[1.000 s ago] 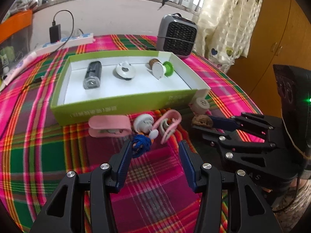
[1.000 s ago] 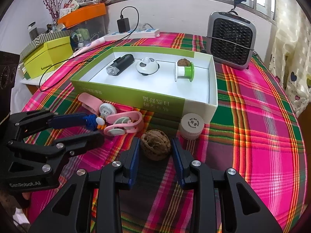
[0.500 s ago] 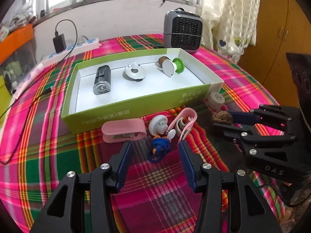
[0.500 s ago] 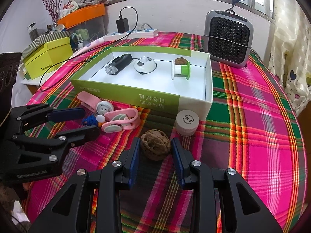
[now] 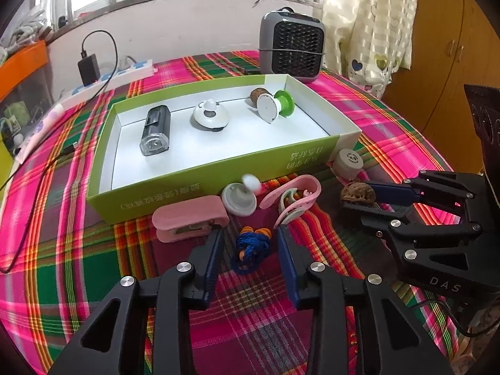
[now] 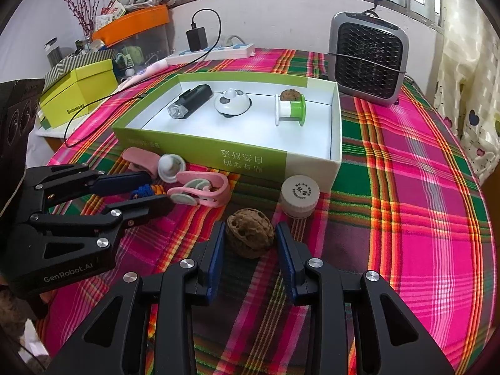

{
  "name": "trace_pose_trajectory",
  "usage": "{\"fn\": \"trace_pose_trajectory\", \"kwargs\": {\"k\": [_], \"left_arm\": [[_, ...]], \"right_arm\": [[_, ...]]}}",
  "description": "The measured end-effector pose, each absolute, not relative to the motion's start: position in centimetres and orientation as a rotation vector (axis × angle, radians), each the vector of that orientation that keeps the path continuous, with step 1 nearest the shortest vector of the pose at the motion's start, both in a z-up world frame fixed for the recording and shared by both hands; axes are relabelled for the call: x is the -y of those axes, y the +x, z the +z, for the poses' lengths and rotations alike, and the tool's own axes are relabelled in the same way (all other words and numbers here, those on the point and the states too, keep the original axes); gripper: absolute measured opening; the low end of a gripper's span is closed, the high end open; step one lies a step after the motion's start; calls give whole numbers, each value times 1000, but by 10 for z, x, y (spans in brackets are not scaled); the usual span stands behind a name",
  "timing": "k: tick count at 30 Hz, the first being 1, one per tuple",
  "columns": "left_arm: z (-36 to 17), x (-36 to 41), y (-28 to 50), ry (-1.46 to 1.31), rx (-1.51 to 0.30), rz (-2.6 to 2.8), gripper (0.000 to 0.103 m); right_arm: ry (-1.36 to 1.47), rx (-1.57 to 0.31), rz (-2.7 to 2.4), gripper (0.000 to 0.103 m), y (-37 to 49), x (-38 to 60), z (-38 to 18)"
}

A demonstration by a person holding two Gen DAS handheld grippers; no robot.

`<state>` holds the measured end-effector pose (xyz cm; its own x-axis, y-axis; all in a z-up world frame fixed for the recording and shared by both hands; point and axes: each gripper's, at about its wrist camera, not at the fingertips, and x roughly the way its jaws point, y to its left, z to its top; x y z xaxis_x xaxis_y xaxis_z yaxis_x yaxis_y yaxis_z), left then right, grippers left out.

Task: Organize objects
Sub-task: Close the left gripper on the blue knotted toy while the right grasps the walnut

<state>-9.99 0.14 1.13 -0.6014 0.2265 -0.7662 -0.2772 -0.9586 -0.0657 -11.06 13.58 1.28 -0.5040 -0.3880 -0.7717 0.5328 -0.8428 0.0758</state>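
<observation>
A green box (image 5: 200, 175) on the plaid table holds a black flashlight (image 5: 154, 129), a white round gadget (image 5: 210, 115) and a green spool (image 5: 278, 106). In front of it lie two pink clips (image 5: 187, 218) (image 5: 293, 192), a white suction cup (image 5: 239, 198), a white jar (image 6: 299, 195), a blue cord with orange earplugs (image 5: 251, 247) and a walnut (image 6: 250, 237). My left gripper (image 5: 250, 243) is open around the blue cord. My right gripper (image 6: 250, 240) is open with the walnut between its fingers, small gaps each side.
A grey heater (image 6: 368, 57) stands behind the box at the right. A power strip with charger (image 6: 215, 51) lies at the back. A yellow box (image 6: 78, 89) and orange bin (image 6: 134, 28) sit off the table's left edge. A curtain (image 5: 372, 28) and wooden cabinet are at right.
My left gripper has slid right and forward, so the blue cord now lies between its fingers. My right gripper has stayed around the walnut.
</observation>
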Motion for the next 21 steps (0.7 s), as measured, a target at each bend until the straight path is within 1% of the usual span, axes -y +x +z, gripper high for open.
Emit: {"fn": "trace_pose_trajectory", "kwargs": {"k": [2, 10, 21], "left_arm": [[11, -3, -101, -1223, -96, 2582, 31], [11, -4, -101, -1224, -96, 2585, 20], [11, -3, -101, -1222, -94, 2588, 17]], "right_arm": [[1135, -231, -2329, 34, -111, -136, 13], [1135, -232, -2328, 34, -111, -136, 13], [1135, -233, -2328, 34, -111, -135, 13]]}}
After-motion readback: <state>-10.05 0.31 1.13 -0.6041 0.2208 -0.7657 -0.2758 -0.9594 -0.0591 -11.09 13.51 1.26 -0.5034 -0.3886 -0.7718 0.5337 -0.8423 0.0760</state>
